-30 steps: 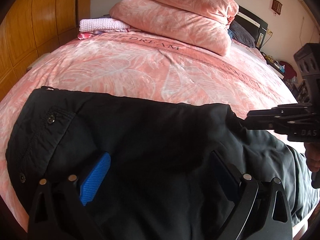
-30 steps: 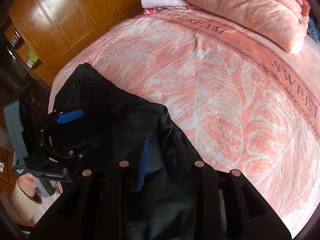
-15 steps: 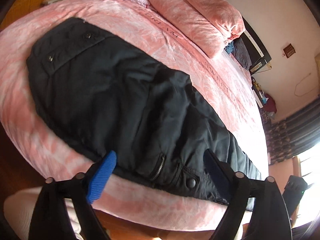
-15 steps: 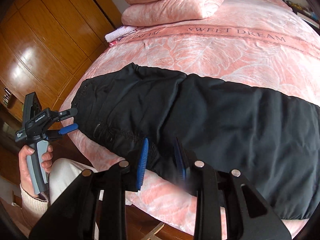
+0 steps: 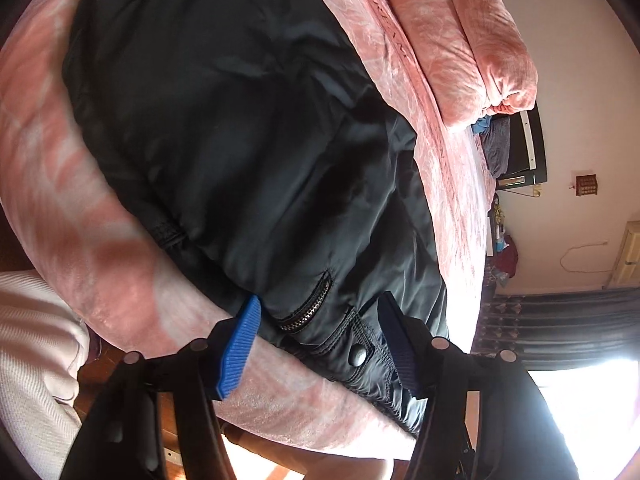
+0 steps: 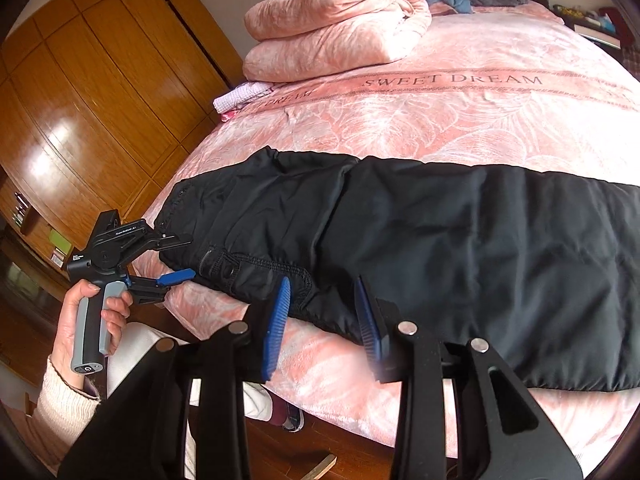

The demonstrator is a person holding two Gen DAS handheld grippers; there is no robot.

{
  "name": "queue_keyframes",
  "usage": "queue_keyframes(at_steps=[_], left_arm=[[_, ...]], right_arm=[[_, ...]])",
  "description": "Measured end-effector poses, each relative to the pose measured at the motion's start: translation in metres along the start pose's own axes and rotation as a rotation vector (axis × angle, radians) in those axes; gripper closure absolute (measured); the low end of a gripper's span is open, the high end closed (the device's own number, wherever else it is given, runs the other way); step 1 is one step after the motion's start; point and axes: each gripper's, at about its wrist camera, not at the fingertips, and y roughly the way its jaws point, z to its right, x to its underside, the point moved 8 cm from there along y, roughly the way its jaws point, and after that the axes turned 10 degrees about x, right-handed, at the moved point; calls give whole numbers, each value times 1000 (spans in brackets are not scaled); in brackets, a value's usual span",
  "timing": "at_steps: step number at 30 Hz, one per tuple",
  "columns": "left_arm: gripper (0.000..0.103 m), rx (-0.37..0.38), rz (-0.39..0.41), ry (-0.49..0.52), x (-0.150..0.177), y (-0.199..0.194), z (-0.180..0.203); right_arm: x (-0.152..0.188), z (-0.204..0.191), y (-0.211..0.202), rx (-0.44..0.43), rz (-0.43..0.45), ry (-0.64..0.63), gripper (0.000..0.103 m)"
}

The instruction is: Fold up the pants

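Black pants (image 6: 440, 248) lie flat along the near edge of the pink bed (image 6: 460, 120), waist end at the left. In the left wrist view the pants (image 5: 248, 152) show a zip pocket and a snap button at the waistband. My left gripper (image 5: 320, 332) is open, its blue pads either side of the waistband corner; it also shows in the right wrist view (image 6: 176, 260). My right gripper (image 6: 324, 312) is open at the pants' near edge by the crotch, holding nothing.
Folded pink quilts (image 6: 336, 28) and a small folded cloth (image 6: 240, 96) sit at the far side of the bed. A wooden wardrobe (image 6: 92, 92) stands at the left. A nightstand with clutter (image 5: 504, 248) is beyond the bed. My legs are by the bed edge.
Both grippers have pulled back from over the pants to the bed's near edge. The right gripper's jaws have opened wider. The left gripper now straddles the waistband corner.
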Motion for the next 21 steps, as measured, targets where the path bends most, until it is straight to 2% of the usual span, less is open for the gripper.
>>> queue_keyframes(at_steps=[2, 6, 10, 11, 12, 14, 16, 18, 21], left_arm=[[42, -26, -1, -35, 0, 3, -7], [42, -1, 18, -52, -1, 8, -12], [50, 0, 37, -52, -9, 15, -13], [53, -7, 37, -63, -11, 18, -16], [63, -23, 34, -70, -13, 21, -19], [73, -39, 35, -59, -14, 23, -22], [87, -45, 59, -57, -13, 18, -22], [91, -65, 94, -40, -8, 8, -19], [92, -159, 164, 63, 3, -4, -13]], right_arm=[[1, 5, -3, 5, 3, 16, 68], [5, 11, -9, 16, 13, 19, 68], [8, 16, -10, 18, 13, 34, 68], [9, 18, -11, 14, 13, 41, 68], [9, 18, -11, 14, 15, 46, 68], [9, 19, -11, 21, 16, 49, 68], [9, 21, -12, 34, 20, 50, 64], [10, 26, -15, 46, 29, 56, 61], [9, 38, -17, 55, 38, 88, 61]])
